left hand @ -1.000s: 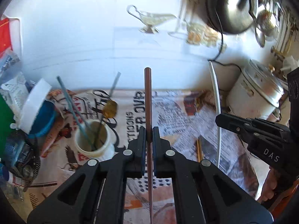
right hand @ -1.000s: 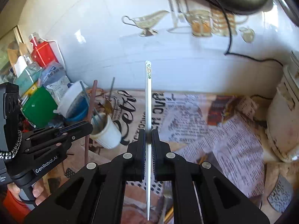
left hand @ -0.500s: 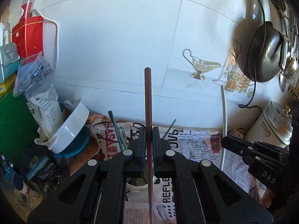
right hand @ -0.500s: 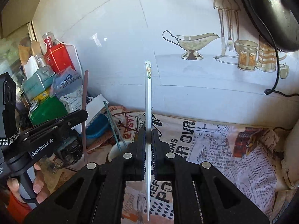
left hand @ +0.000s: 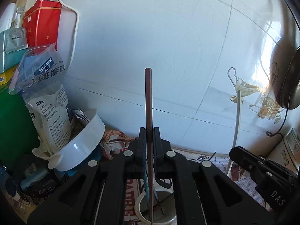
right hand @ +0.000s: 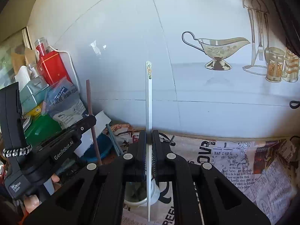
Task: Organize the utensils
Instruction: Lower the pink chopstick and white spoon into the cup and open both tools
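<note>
The left gripper (left hand: 149, 131) is clamped on a brown chopstick (left hand: 148, 101), a slim, dark reddish-brown stick with a blunt top end and a lower end that tapers to a fine point. It stands nearly upright, and its tip hangs over the mouth of the white cup (left hand: 139, 206), which sits on the newspaper (left hand: 243, 180) below the gripper. Several thin utensils already lean inside that cup, one bluish-green among them.

The right gripper (right hand: 149, 133) pinches a white chopstick (right hand: 148, 97), also close to upright. It is pale and glossy, with a small gold-and-dark ornament printed at its flat top end, and it narrows to a point at the bottom. That point hangs in front of the white cup's right rim in the right wrist view; whether it is inside the cup cannot be told.

Left of the cup stand a tilted white bowl (left hand: 84, 150), a printed plastic bag (left hand: 50, 101) and a red tin (left hand: 42, 24), all against the tiled wall (left hand: 150, 28).
</note>
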`<state>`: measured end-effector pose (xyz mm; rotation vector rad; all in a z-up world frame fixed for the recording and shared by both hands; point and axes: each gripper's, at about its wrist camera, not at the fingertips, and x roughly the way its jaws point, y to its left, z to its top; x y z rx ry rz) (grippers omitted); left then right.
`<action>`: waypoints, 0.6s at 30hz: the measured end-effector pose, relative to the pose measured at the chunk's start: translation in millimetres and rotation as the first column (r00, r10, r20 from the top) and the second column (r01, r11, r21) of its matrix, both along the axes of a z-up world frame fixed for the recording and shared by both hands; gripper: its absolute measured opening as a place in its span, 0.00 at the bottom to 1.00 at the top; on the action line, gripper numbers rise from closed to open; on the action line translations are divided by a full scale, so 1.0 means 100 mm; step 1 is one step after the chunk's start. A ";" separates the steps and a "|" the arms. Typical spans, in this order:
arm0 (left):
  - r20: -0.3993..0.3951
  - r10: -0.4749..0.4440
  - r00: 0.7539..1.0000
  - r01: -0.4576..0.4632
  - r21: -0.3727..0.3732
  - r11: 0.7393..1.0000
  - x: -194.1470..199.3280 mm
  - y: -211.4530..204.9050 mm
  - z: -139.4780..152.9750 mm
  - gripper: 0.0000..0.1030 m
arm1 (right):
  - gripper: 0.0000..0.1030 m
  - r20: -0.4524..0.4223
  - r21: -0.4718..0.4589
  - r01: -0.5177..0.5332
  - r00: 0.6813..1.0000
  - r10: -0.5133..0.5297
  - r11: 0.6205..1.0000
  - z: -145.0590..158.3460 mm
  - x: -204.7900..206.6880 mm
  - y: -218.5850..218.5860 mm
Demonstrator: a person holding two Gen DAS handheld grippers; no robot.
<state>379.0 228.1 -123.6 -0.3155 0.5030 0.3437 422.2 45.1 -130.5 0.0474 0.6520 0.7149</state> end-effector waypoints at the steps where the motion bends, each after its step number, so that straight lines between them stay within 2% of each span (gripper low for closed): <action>1: 0.006 0.005 1.000 -0.005 0.005 1.000 0.02 0.01 -0.02 0.04 | 0.06 0.003 0.003 0.008 1.000 -0.008 1.000 -0.01 0.03 0.03; 7: 0.042 -0.006 0.999 0.005 0.026 1.000 0.08 0.02 -0.15 0.04 | 0.06 0.020 0.026 0.049 0.999 -0.050 0.998 -0.10 0.15 0.19; 12: 0.030 -0.024 0.999 0.023 0.038 0.999 0.08 0.04 -0.36 0.04 | 0.06 0.055 0.023 0.075 0.996 -0.077 0.997 -0.25 0.12 0.31; 18: -0.027 -0.050 0.998 0.049 -0.027 0.998 0.05 0.11 -0.58 0.04 | 0.06 0.027 -0.017 0.058 0.998 -0.058 0.998 -0.46 0.09 0.37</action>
